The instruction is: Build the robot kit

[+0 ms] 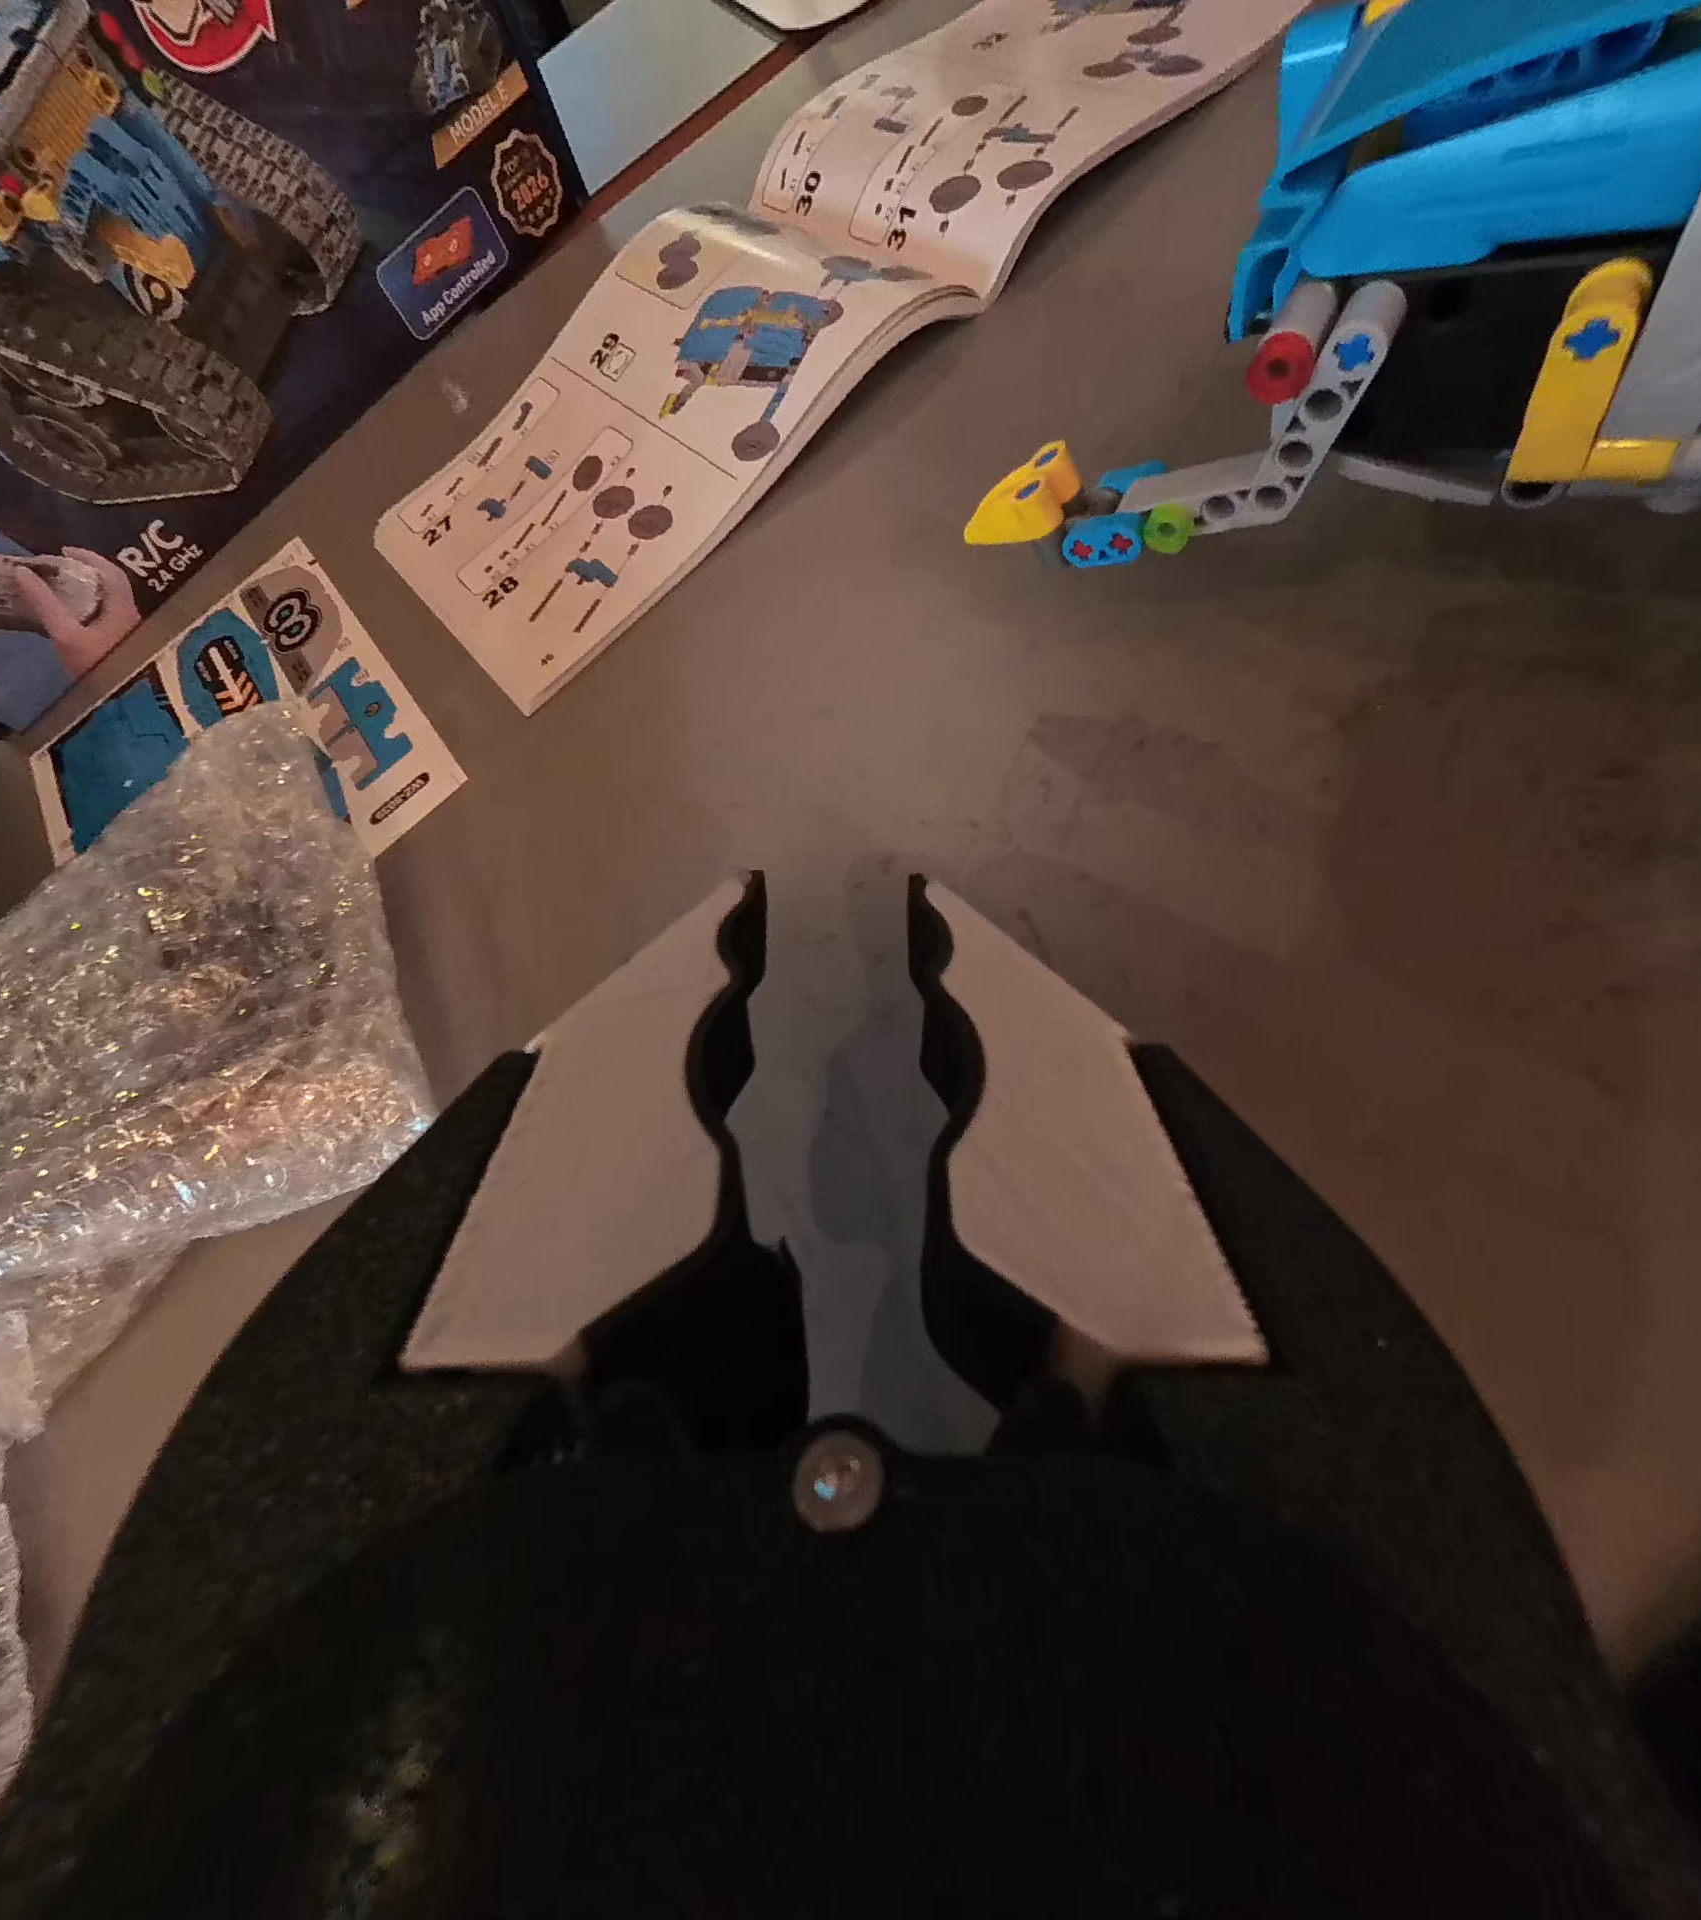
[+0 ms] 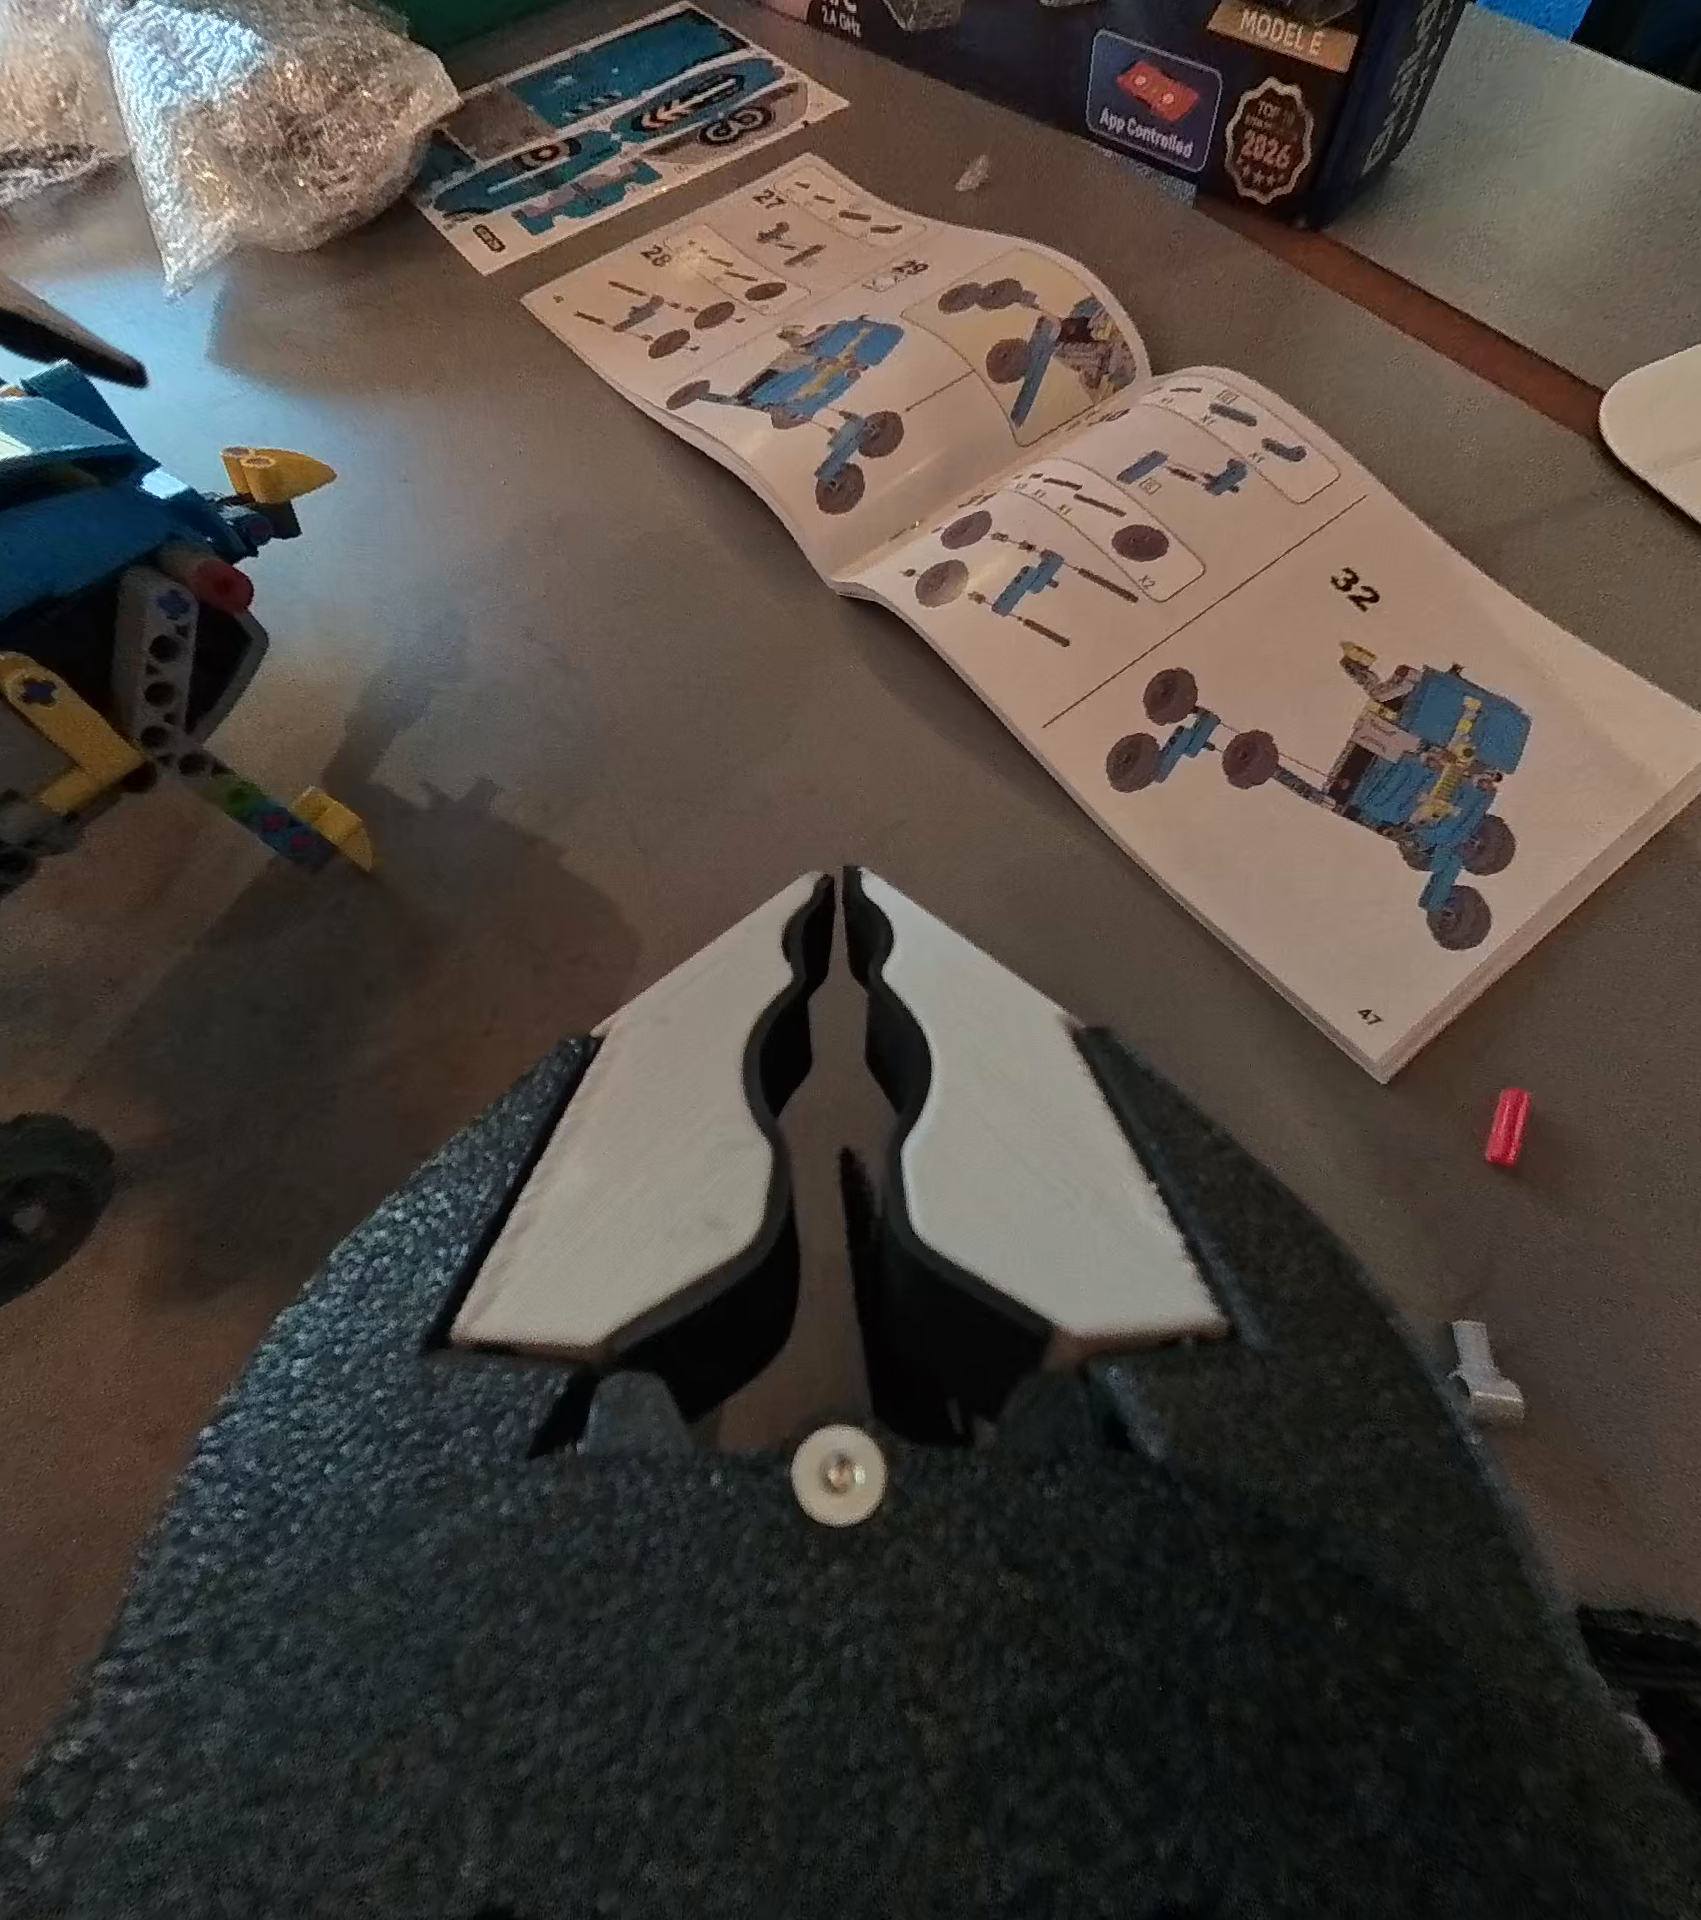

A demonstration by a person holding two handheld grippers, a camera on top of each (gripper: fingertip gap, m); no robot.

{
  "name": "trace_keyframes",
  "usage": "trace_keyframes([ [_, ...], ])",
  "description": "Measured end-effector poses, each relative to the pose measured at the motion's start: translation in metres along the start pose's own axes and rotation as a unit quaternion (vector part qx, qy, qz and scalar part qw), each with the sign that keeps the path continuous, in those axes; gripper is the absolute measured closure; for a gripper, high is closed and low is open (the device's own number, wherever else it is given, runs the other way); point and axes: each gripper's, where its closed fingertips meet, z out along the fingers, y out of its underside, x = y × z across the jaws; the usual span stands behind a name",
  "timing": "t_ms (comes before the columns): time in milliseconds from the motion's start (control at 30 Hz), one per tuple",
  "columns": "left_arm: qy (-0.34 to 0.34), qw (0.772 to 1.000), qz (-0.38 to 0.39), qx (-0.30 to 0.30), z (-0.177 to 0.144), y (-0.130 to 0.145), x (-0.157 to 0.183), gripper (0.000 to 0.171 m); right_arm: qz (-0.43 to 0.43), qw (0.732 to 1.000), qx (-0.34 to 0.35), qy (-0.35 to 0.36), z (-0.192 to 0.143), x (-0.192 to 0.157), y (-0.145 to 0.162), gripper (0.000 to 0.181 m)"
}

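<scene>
One booklet (image 2: 1126, 582), one toy vehicle (image 2: 25, 644) at ten o'clock; right gripper (image 2: 841, 883) fingers nearly touching, empty; left gripper (image 1: 835, 888) narrowly parted, empty.

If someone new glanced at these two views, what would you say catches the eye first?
Probably the blue, grey and yellow brick-built vehicle, standing at the right of the left wrist view with a yellow-tipped arm reaching onto the grey table. Next comes the open instruction booklet lying flat ahead of the shut right hand-held gripper, with a small red piece loose beside it.
</scene>
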Motion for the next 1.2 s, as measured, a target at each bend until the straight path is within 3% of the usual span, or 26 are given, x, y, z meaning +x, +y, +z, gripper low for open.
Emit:
trace_keyframes([
  [1200,-0.001,1.000,0.005,-0.006,0.0016,0.0015,0.0012,0.145,-0.004,1.000,-0.013,-0.012,0.0024,-0.0047,0.0043,0.179],
])
